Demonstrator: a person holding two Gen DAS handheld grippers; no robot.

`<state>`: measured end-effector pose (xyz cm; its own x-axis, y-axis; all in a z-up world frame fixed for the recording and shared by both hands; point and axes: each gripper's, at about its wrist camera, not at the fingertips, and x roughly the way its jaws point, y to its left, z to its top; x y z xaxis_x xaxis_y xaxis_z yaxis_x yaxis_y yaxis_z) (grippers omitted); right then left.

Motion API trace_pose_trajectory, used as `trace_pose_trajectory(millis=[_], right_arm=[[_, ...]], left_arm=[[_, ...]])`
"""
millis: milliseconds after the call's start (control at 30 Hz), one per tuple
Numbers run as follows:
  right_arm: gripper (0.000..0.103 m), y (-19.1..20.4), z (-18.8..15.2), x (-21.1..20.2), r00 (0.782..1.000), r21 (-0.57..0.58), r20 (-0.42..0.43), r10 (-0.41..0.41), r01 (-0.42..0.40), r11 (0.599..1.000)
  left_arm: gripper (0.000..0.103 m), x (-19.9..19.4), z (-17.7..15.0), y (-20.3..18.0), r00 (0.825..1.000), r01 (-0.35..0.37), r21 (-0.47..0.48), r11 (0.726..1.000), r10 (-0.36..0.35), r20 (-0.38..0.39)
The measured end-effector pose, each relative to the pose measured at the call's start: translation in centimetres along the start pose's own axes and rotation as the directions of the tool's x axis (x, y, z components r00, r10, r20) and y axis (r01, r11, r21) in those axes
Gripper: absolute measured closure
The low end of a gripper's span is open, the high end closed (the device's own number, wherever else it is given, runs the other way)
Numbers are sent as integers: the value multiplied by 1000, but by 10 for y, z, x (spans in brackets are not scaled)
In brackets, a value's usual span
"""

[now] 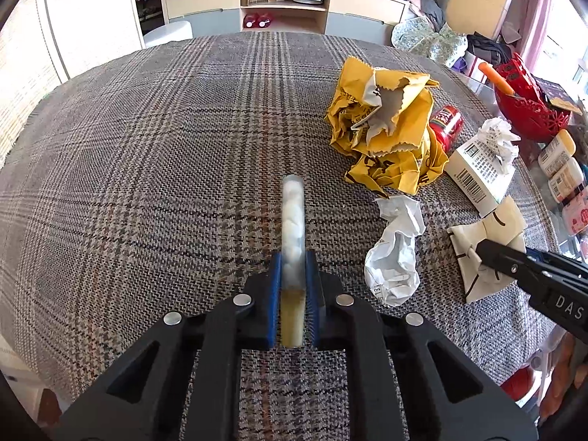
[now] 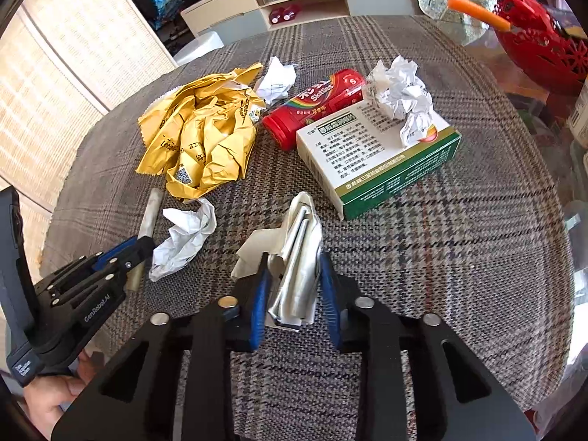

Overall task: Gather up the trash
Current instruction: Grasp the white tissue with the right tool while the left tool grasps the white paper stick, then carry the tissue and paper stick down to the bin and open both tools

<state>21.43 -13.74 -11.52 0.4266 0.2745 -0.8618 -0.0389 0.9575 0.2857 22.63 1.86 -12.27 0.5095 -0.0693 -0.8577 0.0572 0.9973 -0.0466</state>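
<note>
Left tool point(image 1: 293, 294): pads closed on a clear tube point(image 1: 293, 217) of white balls, its far end over the counter point(image 1: 165, 147).
Right tool point(image 2: 294, 294): closed on a folded foil wrapper point(image 2: 299, 253), just above the cloth.
Between tools: crumpled white paper point(image 2: 185, 239).
Farther out: yellow bag point(image 2: 202, 139), red can point(image 2: 312, 106) touching the box point(image 2: 371, 158), paper wad point(image 2: 400, 95) on the box.

A plaid-covered table point(image 2: 459, 228) carries a crumpled yellow bag point(image 2: 198, 136), red Skittles can point(image 2: 316, 104) and white-green box point(image 2: 375, 158).
</note>
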Motion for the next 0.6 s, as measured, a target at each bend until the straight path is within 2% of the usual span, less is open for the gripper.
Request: trace_pose_trajectory(millis=[300, 500, 600], right_arm=[[85, -4, -16, -17, 1000, -32, 0, -4, 4, 999], [87, -19, -49, -37, 1000, -12, -4, -2, 2, 1000], [87, -29, -72, -46, 1000, 12, -6, 11, -11, 1000]], left_arm=[[92, -16, -27, -6, 999, -43, 63, 997, 45, -29], [92, -39, -60, 6, 999, -3, 25, 1000, 5, -47], [92, -52, -82, -4, 998, 43, 8, 999, -43, -47]])
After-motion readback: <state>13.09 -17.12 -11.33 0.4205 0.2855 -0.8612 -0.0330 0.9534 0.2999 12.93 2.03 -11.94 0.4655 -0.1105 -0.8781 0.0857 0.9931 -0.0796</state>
